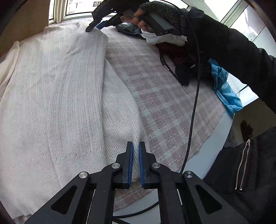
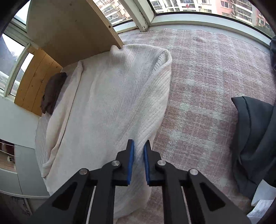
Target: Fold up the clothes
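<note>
Cream ribbed knit is lying lengthwise over the pink checked blanket, and that sweater is showing one long side already turned in, so a doubled layer is running along its right edge. Both hand-held grippers are pinching that edge: the left gripper is sitting at the near end with its blue pads nearly together and a ridge of knit rising between them, while the right gripper is closing on a fold of the same fabric at the far end, where the left wrist view is catching its tip pressing into the cloth under a gloved hand. Judging by this, a lengthwise fold is being made or squared up, though whether the panel is being carried over or merely tidied is not settling from these views. Doing it well is meaning keeping both pinches on the full doubled layer, lifting the two ends level, and travelling together so the crease is staying parallel to the ribs instead of skewing. Loose knit is stretching easily, so tension between the grips should be staying light. A dark garment and a heap of other clothes are waiting near the blanket's far side, well apart from the sweater.
</note>
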`<state>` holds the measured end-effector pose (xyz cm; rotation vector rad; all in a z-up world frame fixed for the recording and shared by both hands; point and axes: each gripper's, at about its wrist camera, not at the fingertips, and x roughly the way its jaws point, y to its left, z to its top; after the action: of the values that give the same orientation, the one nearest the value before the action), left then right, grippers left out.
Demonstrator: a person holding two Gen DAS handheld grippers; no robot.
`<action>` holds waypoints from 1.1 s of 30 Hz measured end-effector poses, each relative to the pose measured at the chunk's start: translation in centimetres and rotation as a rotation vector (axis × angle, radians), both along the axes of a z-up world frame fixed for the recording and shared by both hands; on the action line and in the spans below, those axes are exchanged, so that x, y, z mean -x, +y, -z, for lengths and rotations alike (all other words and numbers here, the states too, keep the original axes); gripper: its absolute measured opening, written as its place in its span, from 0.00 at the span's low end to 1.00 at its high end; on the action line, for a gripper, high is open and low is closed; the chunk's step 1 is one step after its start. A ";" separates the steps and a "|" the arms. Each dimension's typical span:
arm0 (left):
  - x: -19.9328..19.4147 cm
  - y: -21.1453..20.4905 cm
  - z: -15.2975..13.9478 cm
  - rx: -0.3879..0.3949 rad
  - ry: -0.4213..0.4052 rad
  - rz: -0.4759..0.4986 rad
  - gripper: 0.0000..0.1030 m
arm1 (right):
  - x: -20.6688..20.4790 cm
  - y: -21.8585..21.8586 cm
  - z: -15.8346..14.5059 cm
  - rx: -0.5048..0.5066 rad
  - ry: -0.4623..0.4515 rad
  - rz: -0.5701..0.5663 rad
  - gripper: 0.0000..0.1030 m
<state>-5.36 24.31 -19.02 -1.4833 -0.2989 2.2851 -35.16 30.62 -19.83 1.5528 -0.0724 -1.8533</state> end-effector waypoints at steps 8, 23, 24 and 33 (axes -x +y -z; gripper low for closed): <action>-2.9 -7.8 -1.1 -0.298 0.040 -0.261 0.06 | -0.3 -5.6 -3.0 -0.067 0.016 0.005 0.10; -6.2 -14.0 3.5 -0.333 -0.035 -0.488 0.04 | -3.0 -17.3 -1.5 -0.206 0.055 -0.146 0.28; -6.5 -14.4 3.6 -0.334 -0.047 -0.496 0.04 | -3.2 -16.7 -2.3 -0.182 0.065 -0.144 0.29; -5.9 -14.6 0.2 -0.274 0.019 -0.423 0.12 | -3.5 -9.4 -3.9 -0.172 0.187 -0.113 0.30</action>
<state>0.49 9.70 -19.17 -1.3534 -0.9594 2.4414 -31.63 21.19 -15.91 1.4555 0.2608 -1.9459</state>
